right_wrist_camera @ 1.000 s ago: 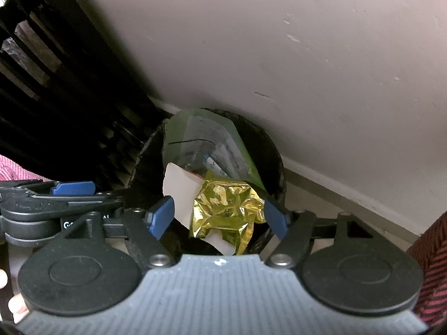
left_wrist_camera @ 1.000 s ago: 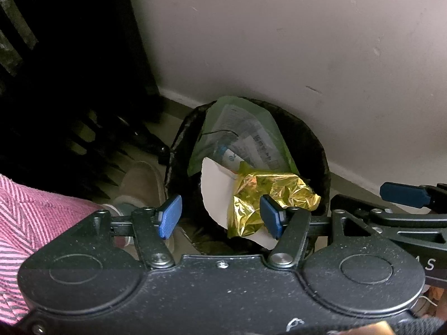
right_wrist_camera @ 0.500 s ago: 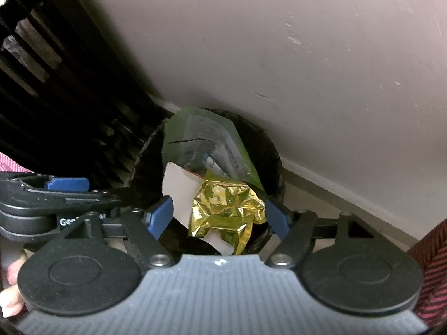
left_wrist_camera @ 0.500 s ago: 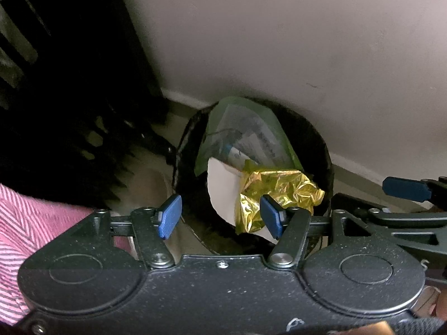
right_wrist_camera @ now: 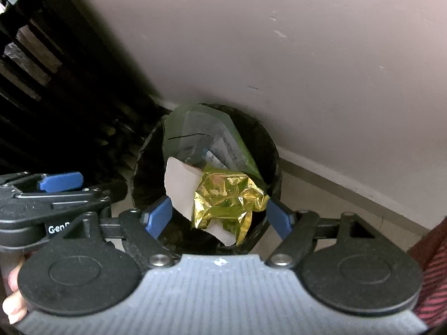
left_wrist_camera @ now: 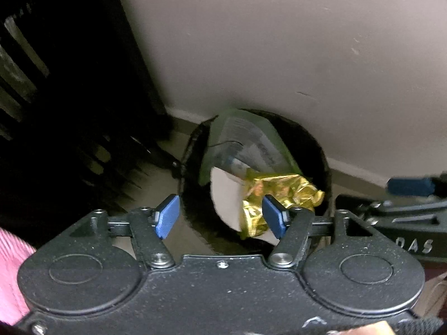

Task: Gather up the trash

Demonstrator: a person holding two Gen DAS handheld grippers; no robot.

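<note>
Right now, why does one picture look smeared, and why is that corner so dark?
Left wrist view: motion blur smears the bin and gold foil. Right wrist view: sharp, foil glinting. Both views: fisheye bends the wall; the dark furniture at the left is underexposed.

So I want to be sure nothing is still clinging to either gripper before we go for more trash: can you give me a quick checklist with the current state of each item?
1. Left gripper jaws apart, nothing between the pads: ok.
2. Right gripper jaws wide, nothing pinched: ok.
3. Gold foil wrapper lying in the black bin, not on the floor: ok.
4. White paper and green packet also inside the bin: ok, though they stand high near the rim.
5. Room left in the bin for more trash: cannot tell.
6. More trash on the floor nearby: cannot tell, little floor is in view.
</note>
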